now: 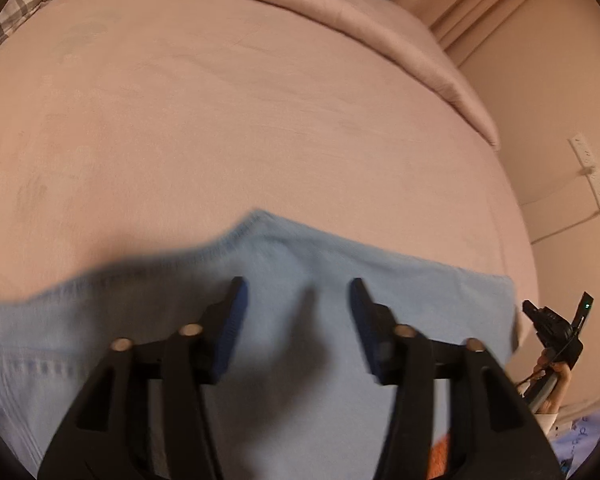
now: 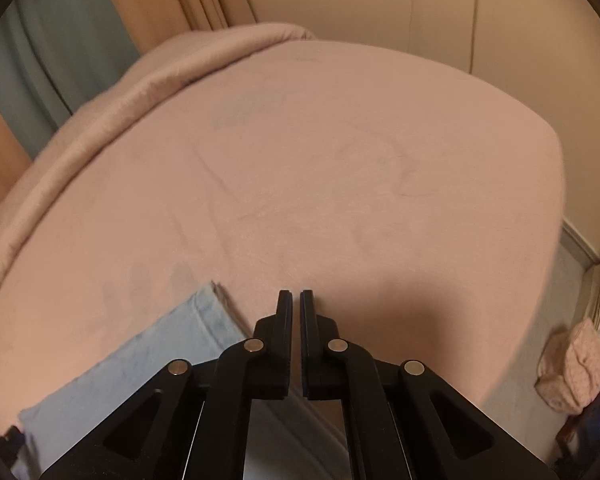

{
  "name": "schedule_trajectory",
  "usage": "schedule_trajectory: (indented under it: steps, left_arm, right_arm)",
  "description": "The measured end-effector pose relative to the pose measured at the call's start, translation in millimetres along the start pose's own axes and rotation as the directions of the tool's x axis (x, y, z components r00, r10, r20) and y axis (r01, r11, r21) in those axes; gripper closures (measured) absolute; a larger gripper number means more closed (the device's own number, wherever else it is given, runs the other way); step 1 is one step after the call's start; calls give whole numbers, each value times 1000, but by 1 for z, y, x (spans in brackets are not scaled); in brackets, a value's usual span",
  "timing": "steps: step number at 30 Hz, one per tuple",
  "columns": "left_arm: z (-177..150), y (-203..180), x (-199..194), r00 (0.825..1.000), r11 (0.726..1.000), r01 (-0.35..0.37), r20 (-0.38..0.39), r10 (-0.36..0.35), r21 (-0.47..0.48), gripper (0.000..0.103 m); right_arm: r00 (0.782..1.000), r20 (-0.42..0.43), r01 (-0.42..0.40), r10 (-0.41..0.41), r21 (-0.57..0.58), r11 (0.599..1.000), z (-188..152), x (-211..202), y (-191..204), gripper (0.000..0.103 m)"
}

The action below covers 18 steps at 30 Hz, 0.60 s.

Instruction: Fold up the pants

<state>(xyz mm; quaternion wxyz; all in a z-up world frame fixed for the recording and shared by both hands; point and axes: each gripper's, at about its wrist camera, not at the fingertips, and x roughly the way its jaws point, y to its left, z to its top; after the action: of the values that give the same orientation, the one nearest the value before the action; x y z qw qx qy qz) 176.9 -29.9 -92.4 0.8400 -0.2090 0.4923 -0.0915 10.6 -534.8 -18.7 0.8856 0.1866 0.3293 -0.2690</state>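
Pants (image 1: 300,320) on bed (image 1: 220,120), under left hand-held gripper (image 1: 298,294)

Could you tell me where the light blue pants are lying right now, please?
The light blue pants lie on the pink bed sheet at its near edge, beneath the open left gripper; the right wrist view shows them lower left.

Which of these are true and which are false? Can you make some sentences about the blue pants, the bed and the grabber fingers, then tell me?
1. The pants are light blue. True.
2. The pants lie on a green bed cover. False: the bed cover is pink.
3. The left gripper has its fingers apart above the pants. True.
4. The right gripper is pinching the pants. False: its fingers are together with nothing between them, and the pants lie off to its left.
5. A plaid cloth shows at the far corner of the bed. True.
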Motion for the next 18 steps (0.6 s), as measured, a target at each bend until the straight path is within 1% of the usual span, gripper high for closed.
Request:
schedule_trajectory:
  steps: [1,2,3,4,5,7,9,10,11,12,13,15,18]
  left_arm:
    - [-8,-4,-7,1000,1000,-3,9,3,16,38]
    - [-18,-9,-14,1000,999,-6,18,5,37,38]
    - [-24,-11,-16,1000,999,-7,18,7,47,38]
    - [-33,-14,-19,1000,998,-6,13,5,61,38]
    - [-42,-17,-21,1000,998,3,3,-3,70,38]
    - [-60,-24,-19,999,996,30,-34,-27,88,38]
    - [-72,-29,-16,998,994,37,-64,-30,105,38]
    - [-78,-32,-15,997,992,35,-70,-27,120,38]
    - [-85,-35,-13,998,991,23,-69,-14,134,38]
    - [-87,-39,-10,998,990,11,-69,-1,143,38]
    - [-91,-40,-7,997,989,0,-75,11,147,38]
    - [-94,-39,-3,996,991,1,-88,10,132,38]
    - [-96,-39,-3,996,993,-3,-84,13,120,38]
  right_arm:
    - [1000,-1,-10,10,8,1000,-3,-6,-3,83]
    - [1000,-3,-21,21,17,1000,-6,-10,-4,61]
    - [999,-1,-36,36,29,999,-13,-15,-10,49]
    - [999,3,-47,47,36,998,-21,-21,-14,45]
    - [999,5,-54,54,34,998,-27,-21,-15,45]
    - [999,-24,-42,43,17,999,-41,-19,-15,45]
    - [998,-47,-31,31,7,999,-49,-15,-14,53]
    - [998,-54,-27,27,-5,1000,-55,-12,-12,66]
    - [998,-61,-30,29,-14,999,-58,-9,-10,82]
    - [997,-61,-38,37,-15,999,-59,-10,-11,84]
    - [999,-40,-28,27,-18,999,-63,-16,-14,88]
    - [999,1,-40,40,-18,999,-60,-24,-14,90]
    - [998,14,-69,69,5,998,-54,-24,-17,91]
